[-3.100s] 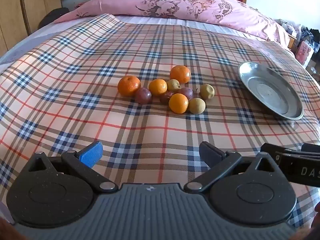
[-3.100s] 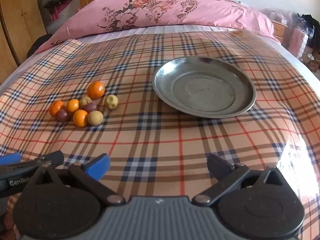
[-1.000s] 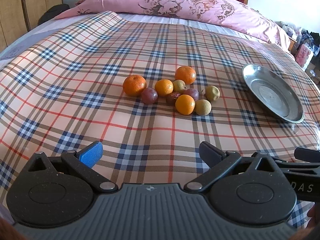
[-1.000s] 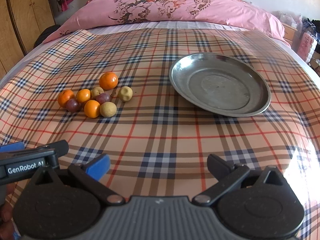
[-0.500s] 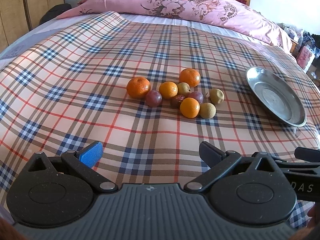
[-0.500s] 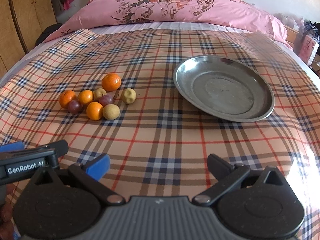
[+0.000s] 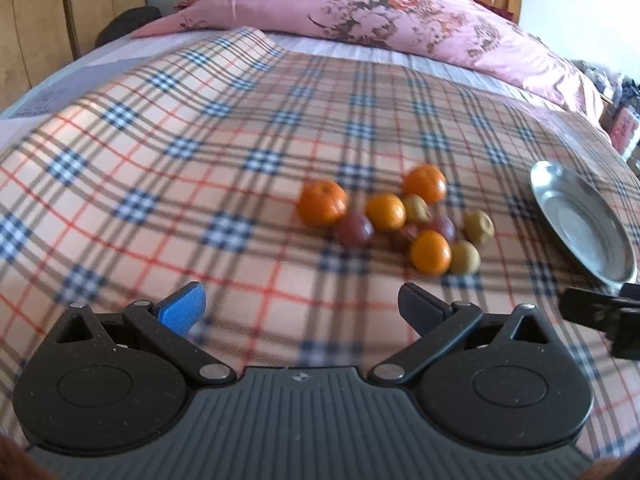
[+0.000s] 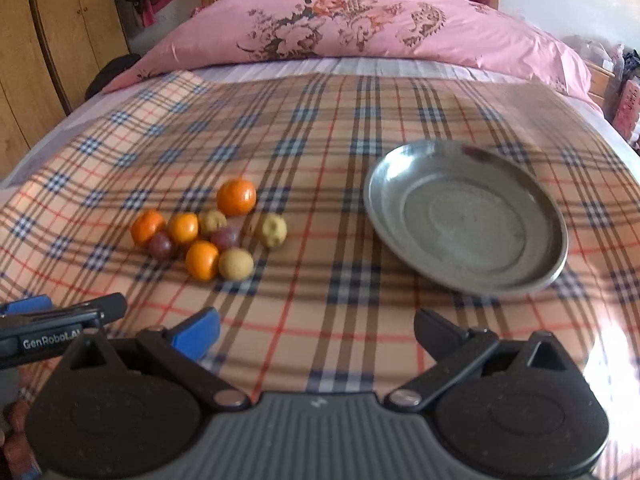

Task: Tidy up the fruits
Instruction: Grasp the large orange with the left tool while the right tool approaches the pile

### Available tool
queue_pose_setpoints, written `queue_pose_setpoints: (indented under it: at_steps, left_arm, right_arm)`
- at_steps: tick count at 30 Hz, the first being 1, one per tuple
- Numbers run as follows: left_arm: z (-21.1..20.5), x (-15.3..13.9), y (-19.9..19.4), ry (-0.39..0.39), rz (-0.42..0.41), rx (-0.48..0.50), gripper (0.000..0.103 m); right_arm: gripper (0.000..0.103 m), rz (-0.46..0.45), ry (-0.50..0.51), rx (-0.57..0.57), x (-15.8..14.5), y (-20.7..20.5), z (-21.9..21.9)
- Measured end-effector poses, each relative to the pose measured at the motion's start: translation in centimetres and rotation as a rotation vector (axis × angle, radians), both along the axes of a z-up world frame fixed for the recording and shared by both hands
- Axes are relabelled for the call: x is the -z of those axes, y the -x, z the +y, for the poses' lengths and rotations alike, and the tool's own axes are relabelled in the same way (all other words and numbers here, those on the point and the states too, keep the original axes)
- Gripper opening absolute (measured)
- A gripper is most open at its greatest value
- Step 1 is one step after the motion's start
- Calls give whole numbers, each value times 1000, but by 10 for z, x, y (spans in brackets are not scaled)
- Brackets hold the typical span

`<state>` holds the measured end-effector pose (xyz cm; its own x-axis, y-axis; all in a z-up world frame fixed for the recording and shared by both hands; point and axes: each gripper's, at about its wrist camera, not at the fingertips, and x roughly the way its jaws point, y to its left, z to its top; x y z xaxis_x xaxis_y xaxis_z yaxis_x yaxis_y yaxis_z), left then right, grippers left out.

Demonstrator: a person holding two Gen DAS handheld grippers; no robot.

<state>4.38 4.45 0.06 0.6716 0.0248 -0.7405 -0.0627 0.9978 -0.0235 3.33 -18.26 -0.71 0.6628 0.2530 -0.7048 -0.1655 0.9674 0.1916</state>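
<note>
I hold my left gripper (image 7: 300, 306) low over the plaid cloth (image 7: 160, 168), fingers spread wide and holding nothing. My right gripper (image 8: 316, 330) is also low and level, fingers wide apart, also without load. The fruit pile (image 8: 204, 232) lies at center left of the right view, well apart from the metal plate (image 8: 556, 264) at center right.

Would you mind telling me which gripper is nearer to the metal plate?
Right. The right gripper faces the metal plate just ahead; the left gripper sits farther left, before the fruit pile.
</note>
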Motion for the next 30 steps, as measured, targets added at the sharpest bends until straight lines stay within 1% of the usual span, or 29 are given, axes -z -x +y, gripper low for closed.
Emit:
queue_pose_setpoints:
  at_steps: [4, 7, 12, 14, 18, 20, 22, 24, 25, 26, 27, 29, 30]
  left_arm:
    - [9, -7, -25, -13, -16, -2, 103]
    - [13, -5, -48, -11, -17, 3, 103]
    - [15, 8, -79, -6, -1, 36, 103]
    - [16, 14, -84, 8, 5, 52, 103]
    - [18, 29, -96, 11, 30, 67, 103]
    - [21, 32, -100, 28, 23, 71, 103]
    - [21, 37, -105, 27, 26, 76, 95]
    - [21, 43, -108, 37, 31, 91, 90]
    - [20, 45, -108, 37, 25, 99, 85]
    - [19, 46, -110, 38, 22, 106, 78]
    - [18, 47, -110, 44, 16, 118, 74]
    - [14, 46, -106, 52, 1, 143, 55]
    - [12, 46, -106, 55, -4, 154, 53]
  right_arm:
    - [102, -14, -5, -3, -9, -16, -3]
    - [102, -20, -5, -2, -10, -25, -2]
    - [102, 0, -19, -10, -2, -35, 1]
    - [102, 6, -16, -17, 2, -38, 3]
    - [102, 20, -17, -25, 9, -46, 4]
    - [102, 25, -17, -21, 12, -49, 3]
    - [102, 27, -21, -16, 14, -51, 2]
    - [102, 31, -29, -20, 16, -54, 2]
    - [102, 31, -31, -23, 17, -54, 3]
    - [102, 29, -32, -29, 18, -55, 4]
    - [102, 27, -33, -35, 19, -55, 5]
    - [102, 22, -25, -48, 21, -57, 6]
    - [102, 17, -17, -52, 22, -58, 7]
